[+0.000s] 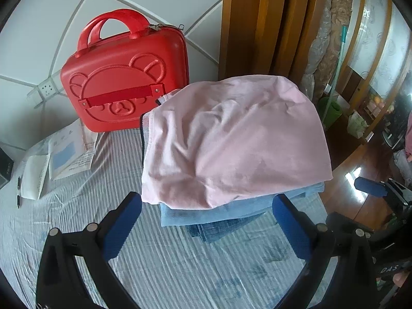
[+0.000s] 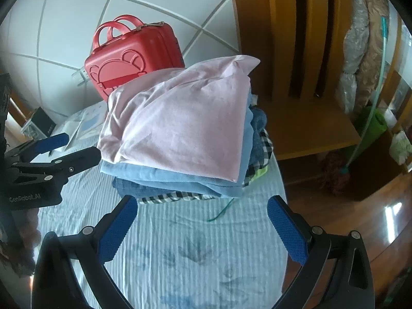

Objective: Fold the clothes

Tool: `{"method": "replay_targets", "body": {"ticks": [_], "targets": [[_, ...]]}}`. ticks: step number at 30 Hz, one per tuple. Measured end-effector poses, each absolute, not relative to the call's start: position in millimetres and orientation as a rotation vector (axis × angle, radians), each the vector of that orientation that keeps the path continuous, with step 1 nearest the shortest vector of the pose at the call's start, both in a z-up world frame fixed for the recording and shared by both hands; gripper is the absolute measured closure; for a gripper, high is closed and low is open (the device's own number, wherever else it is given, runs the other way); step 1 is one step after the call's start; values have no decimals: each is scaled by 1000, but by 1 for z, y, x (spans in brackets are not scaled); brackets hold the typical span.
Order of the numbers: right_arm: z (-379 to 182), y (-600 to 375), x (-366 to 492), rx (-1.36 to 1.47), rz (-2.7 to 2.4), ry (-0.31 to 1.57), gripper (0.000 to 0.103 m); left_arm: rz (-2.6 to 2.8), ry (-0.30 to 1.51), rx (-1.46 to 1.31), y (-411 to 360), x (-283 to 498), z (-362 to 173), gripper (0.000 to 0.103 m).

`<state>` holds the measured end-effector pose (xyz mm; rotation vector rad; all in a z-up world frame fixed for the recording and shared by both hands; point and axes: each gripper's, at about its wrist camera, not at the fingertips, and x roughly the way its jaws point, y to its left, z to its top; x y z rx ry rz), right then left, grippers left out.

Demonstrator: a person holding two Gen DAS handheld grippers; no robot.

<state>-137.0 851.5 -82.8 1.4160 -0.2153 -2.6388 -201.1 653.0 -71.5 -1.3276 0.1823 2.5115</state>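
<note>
Soft pink garment folded atop ribbed light-blue cloth, denim and checked fabric, stacked on crinkled striped bedsheet. Left gripper and right gripper spread wide, empty, near the stack.

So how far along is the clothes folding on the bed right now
Mostly done, it seems. A folded pink top sits on a stack with a light blue garment, denim and a checked piece beneath. Nothing is in hand: the left tongs and right tongs are both open, short of the pile. No unfolded clothes show on the striped sheet.
</note>
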Motion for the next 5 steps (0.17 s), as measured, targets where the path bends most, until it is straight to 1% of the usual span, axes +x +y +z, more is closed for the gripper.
{"method": "replay_targets", "body": {"ticks": [5], "targets": [[-83, 852, -141, 1419, -2638, -208, 1, 2496, 186, -1346, 653, -202, -76, 0]]}}
